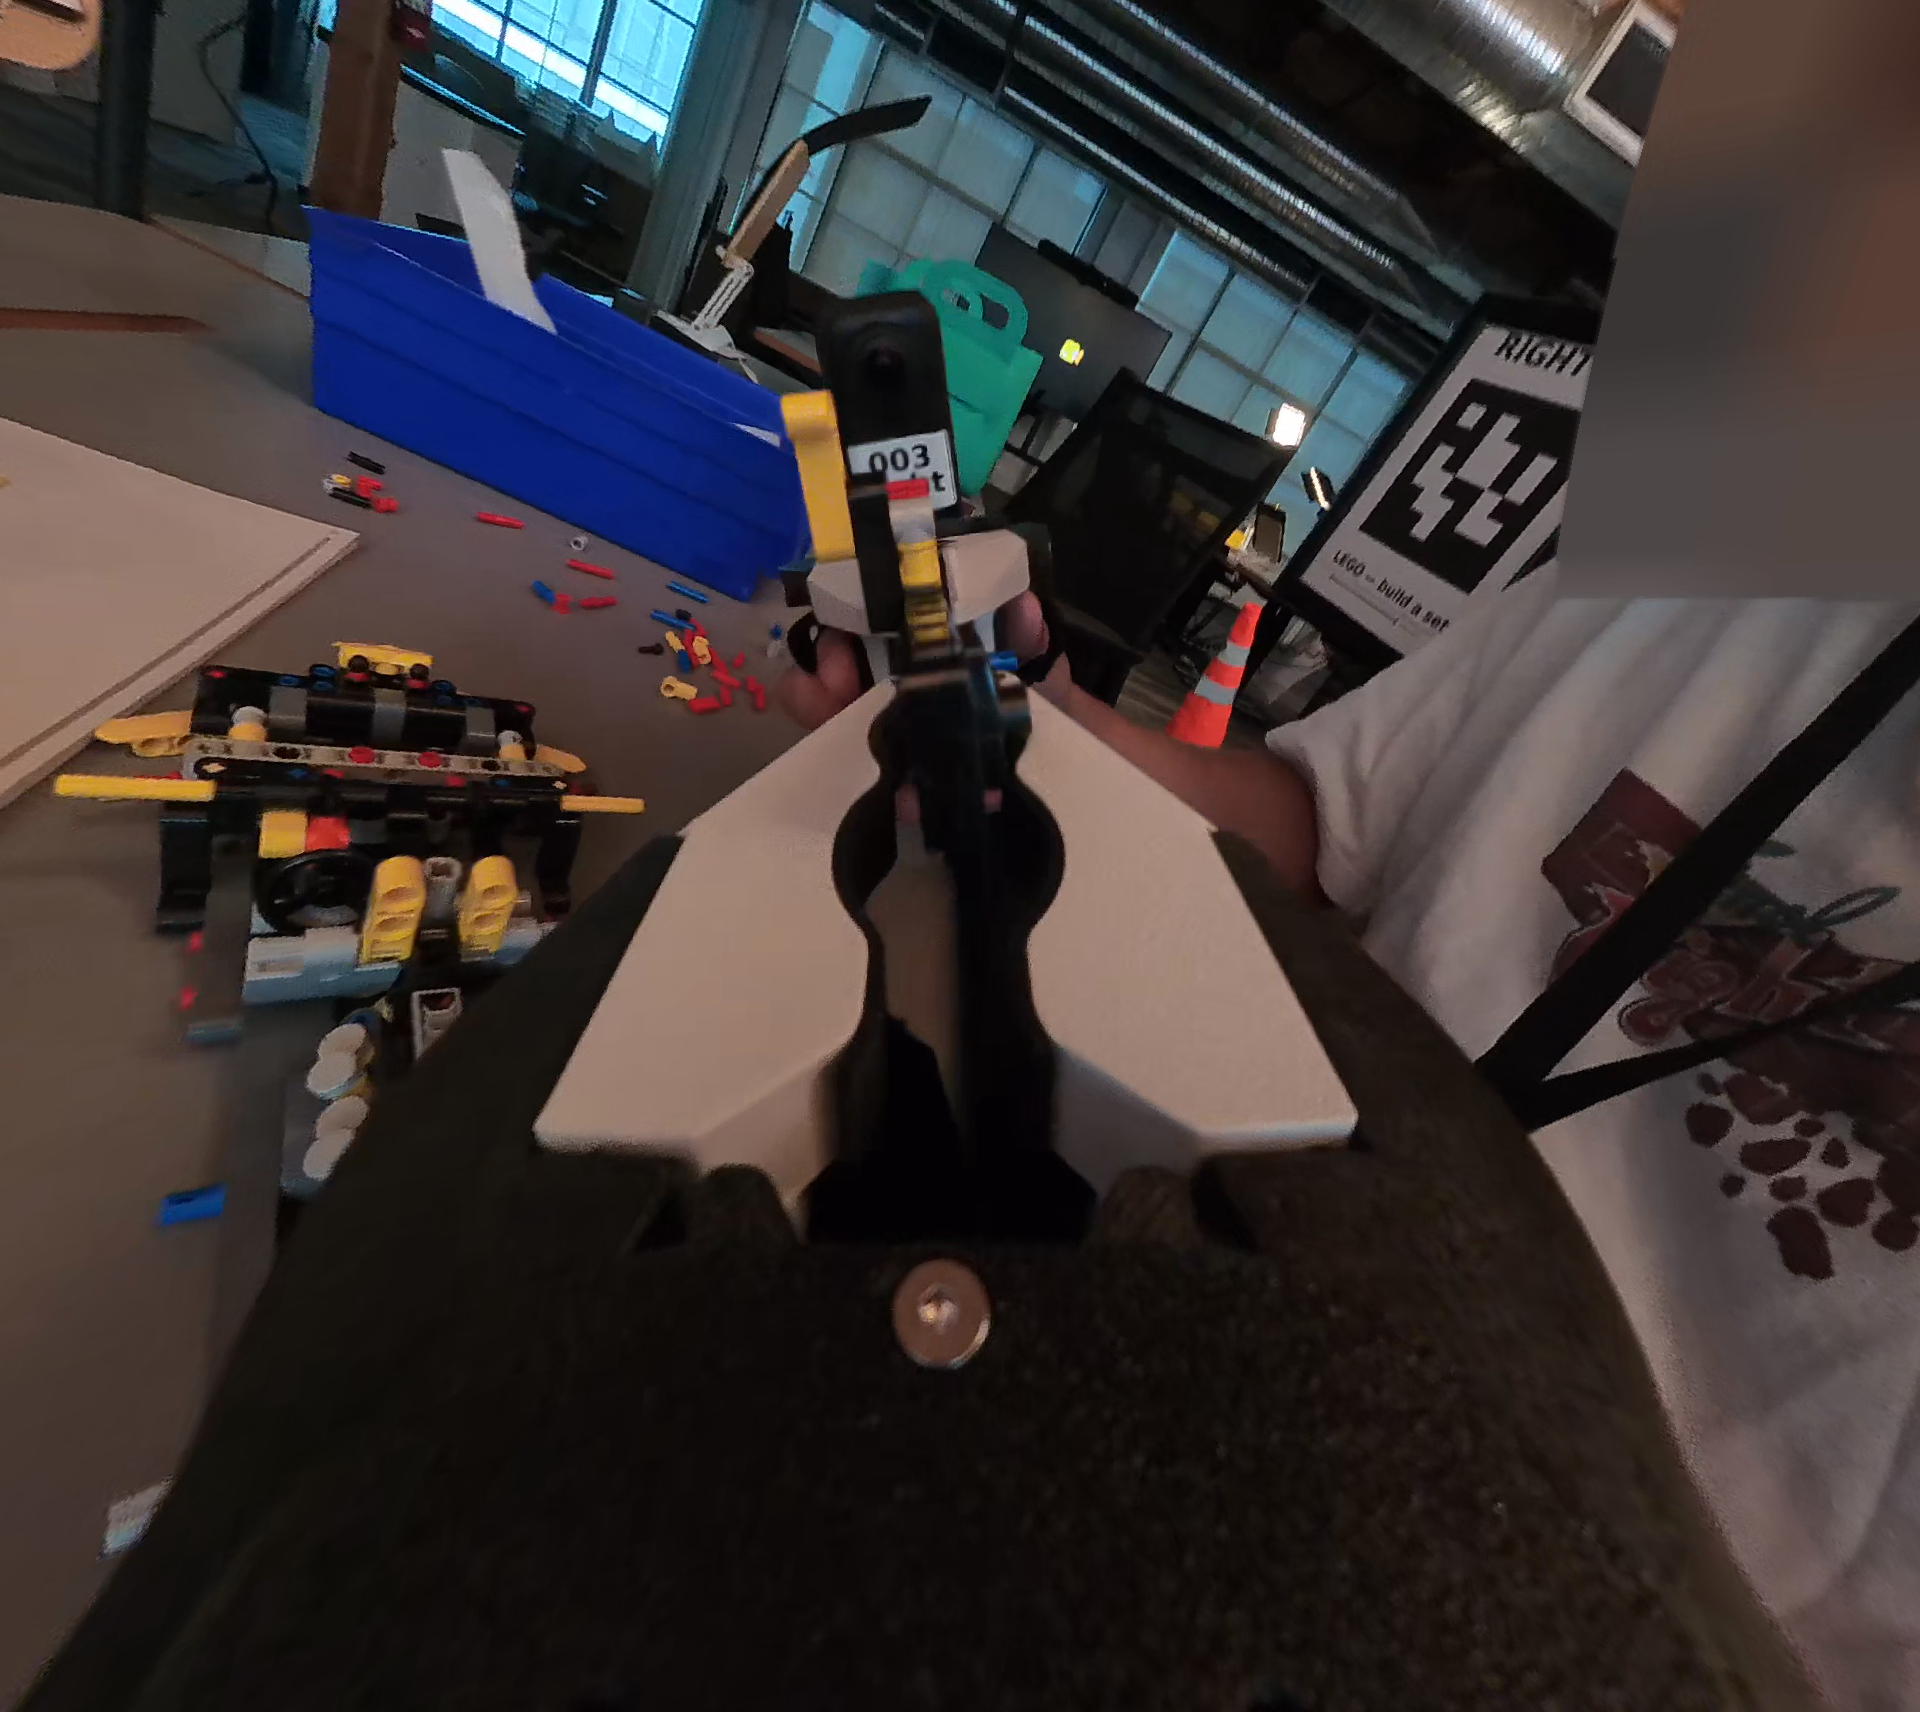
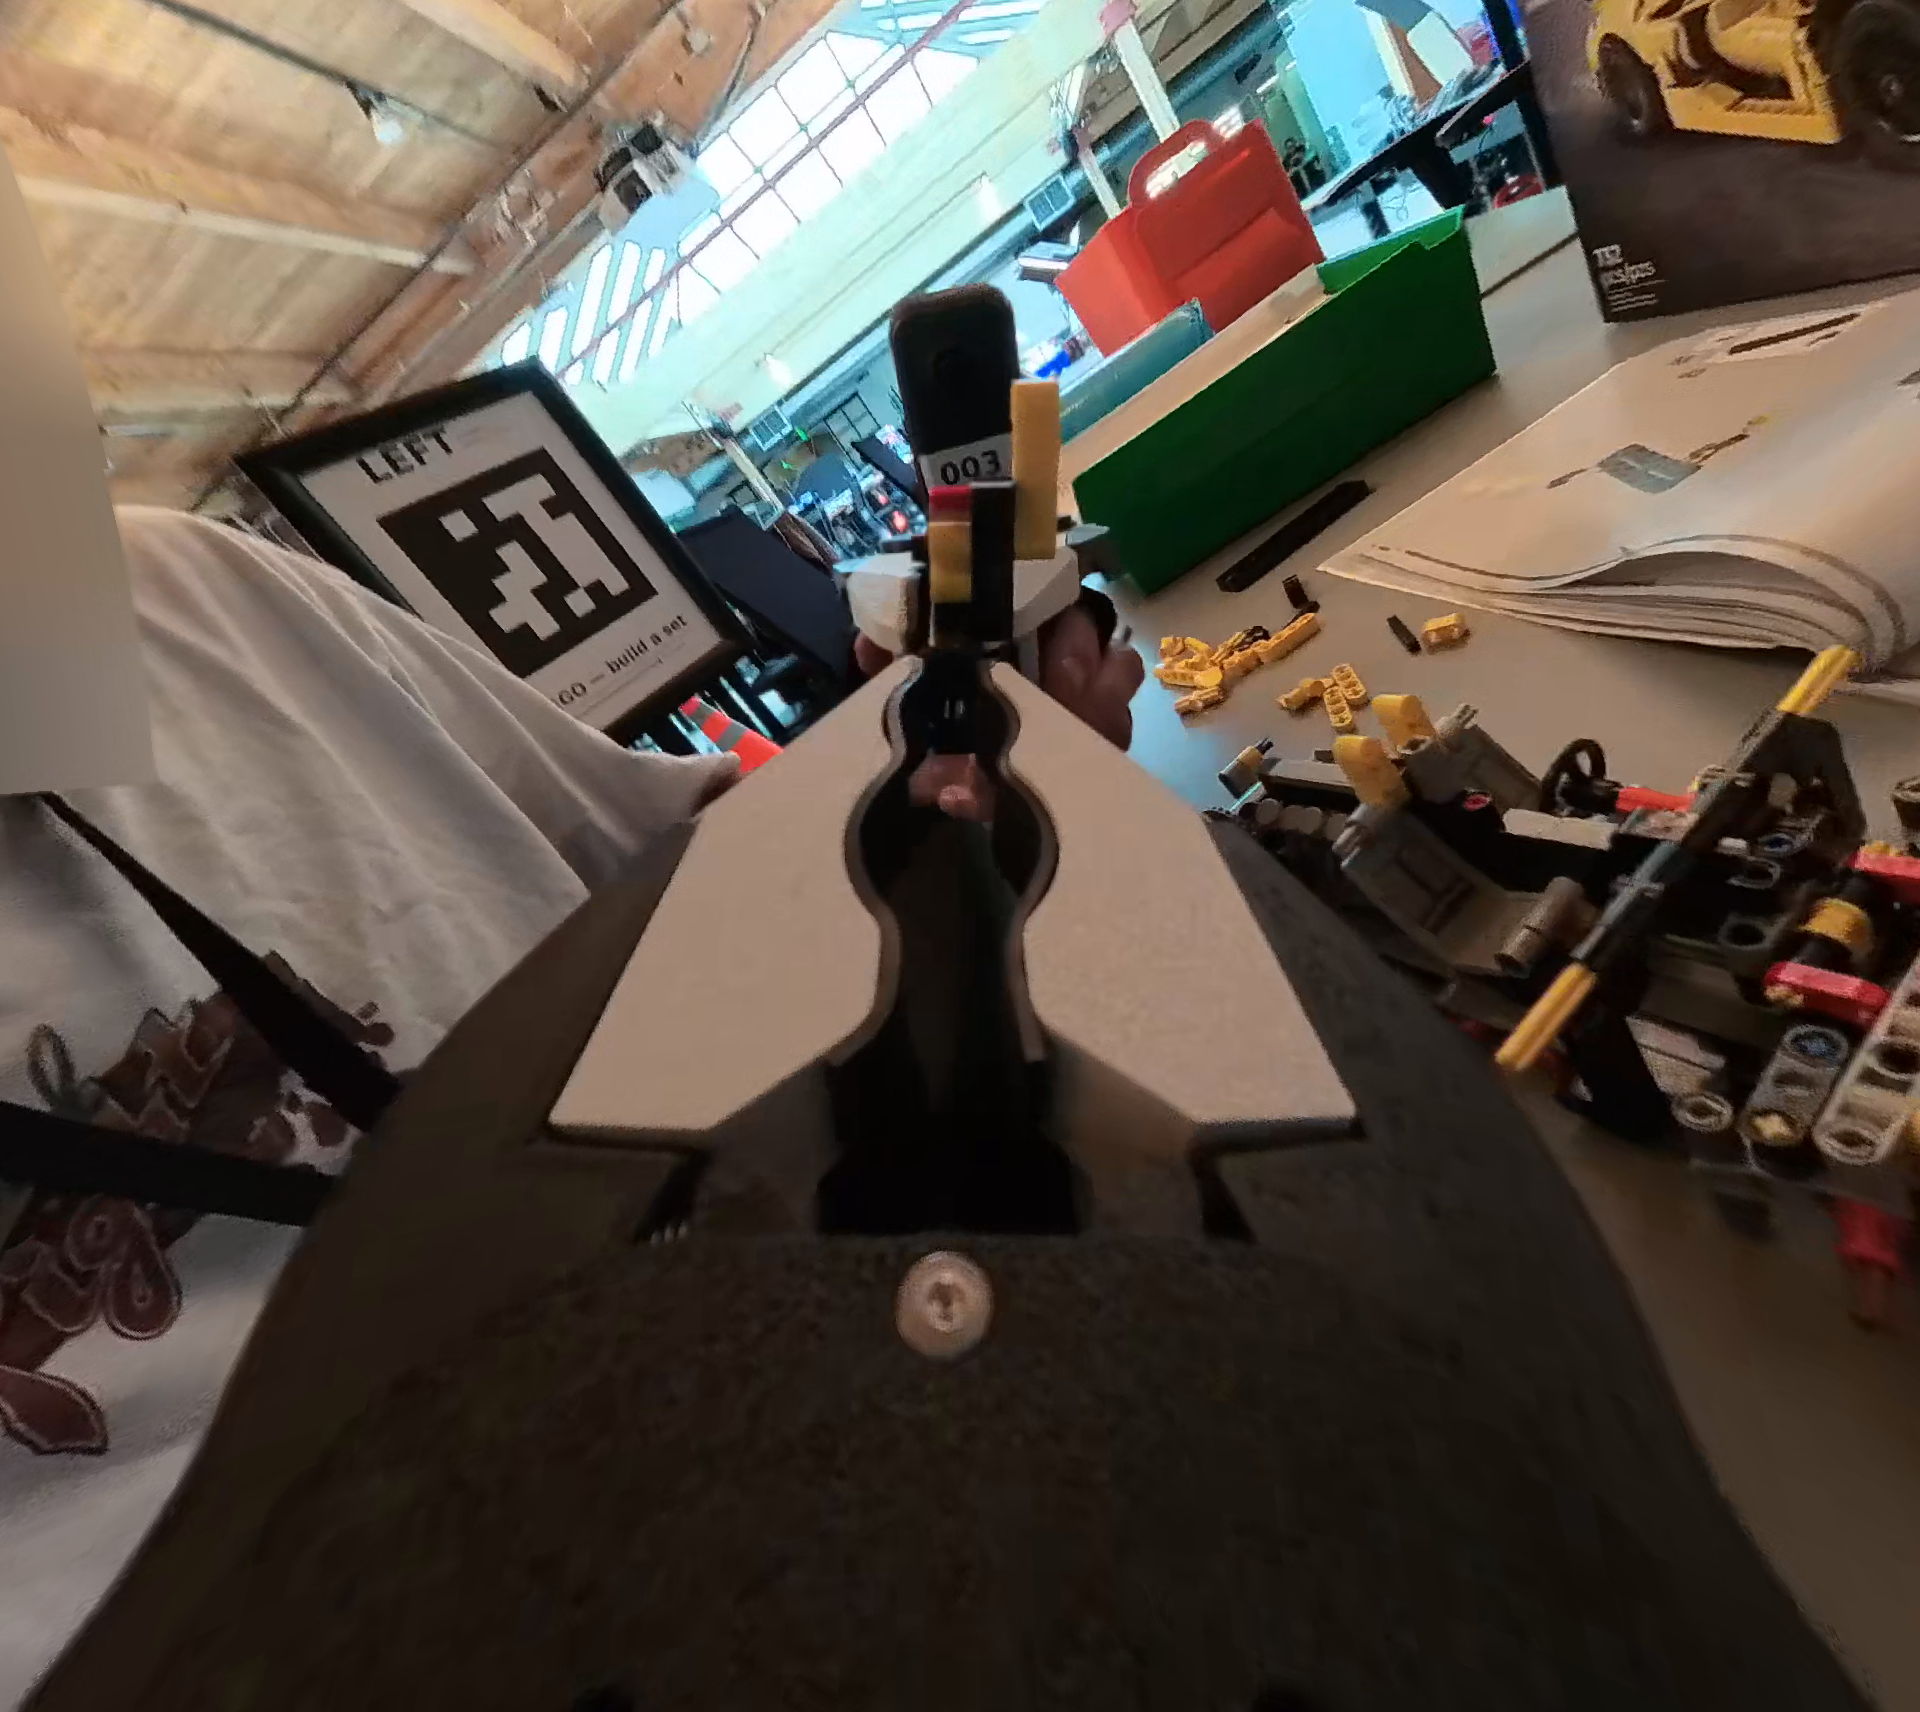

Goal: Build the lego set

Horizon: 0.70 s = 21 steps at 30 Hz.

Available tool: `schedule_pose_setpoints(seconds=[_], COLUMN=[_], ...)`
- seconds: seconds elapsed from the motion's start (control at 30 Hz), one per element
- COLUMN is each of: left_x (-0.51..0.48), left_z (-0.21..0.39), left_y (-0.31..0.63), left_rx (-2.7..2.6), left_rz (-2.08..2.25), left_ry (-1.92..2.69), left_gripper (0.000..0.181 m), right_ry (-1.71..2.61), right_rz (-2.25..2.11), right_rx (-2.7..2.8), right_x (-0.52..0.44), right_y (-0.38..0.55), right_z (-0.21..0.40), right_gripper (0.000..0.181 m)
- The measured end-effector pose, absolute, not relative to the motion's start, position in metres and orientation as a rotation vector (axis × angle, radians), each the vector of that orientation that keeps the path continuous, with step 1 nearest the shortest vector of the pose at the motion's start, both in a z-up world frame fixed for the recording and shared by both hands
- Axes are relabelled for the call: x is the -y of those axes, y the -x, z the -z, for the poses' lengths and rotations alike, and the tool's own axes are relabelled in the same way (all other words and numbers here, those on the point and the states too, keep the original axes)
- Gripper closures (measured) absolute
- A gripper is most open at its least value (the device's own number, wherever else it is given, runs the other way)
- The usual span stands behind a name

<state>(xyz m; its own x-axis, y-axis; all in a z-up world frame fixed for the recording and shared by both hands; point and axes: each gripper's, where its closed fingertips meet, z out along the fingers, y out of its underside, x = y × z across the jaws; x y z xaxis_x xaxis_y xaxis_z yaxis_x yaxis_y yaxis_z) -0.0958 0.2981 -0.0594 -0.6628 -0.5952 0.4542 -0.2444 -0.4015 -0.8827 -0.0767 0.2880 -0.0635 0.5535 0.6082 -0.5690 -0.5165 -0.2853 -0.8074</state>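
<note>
A small Lego sub-assembly of black, yellow and red pieces [image 1: 902,563] is held in the air between my two grippers, which face each other. My left gripper [image 1: 940,698] is shut on its black lower end. My right gripper [image 2: 951,683] is shut on the same sub-assembly [image 2: 971,545] from the opposite side. In each view the other gripper's white fingers and black camera show just behind the piece. The partly built black and yellow car chassis [image 1: 353,815] lies on the grey table to the left, and in the right wrist view it lies to the right [image 2: 1621,893].
A blue bin [image 1: 540,395] and loose red, blue and yellow pins [image 1: 696,654] lie behind the chassis. A green bin [image 2: 1299,415], open instruction booklet [image 2: 1662,519], set box [image 2: 1714,52] and yellow pieces [image 2: 1247,654] are on the table. A person's white shirt [image 1: 1558,831] is close. My two grippers' fingertips are within a few centimetres of each other.
</note>
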Motion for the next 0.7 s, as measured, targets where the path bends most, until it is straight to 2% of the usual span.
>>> schedule_pose_setpoints(seconds=[0.53, 0.7], left_x=[-0.329, -0.33], left_z=[0.047, 0.05], left_y=[0.089, 0.081], left_rx=[-1.287, -1.268], left_rz=[2.315, 2.179], left_ry=[1.252, 1.229], left_gripper=[0.167, 0.166], right_ry=[1.456, 1.442], right_rz=[-1.143, -1.155], right_rx=[-0.054, -0.104], right_x=[-0.292, -0.296], right_y=[0.056, 0.051], right_z=[0.062, 0.063], right_gripper=[0.174, 0.174])
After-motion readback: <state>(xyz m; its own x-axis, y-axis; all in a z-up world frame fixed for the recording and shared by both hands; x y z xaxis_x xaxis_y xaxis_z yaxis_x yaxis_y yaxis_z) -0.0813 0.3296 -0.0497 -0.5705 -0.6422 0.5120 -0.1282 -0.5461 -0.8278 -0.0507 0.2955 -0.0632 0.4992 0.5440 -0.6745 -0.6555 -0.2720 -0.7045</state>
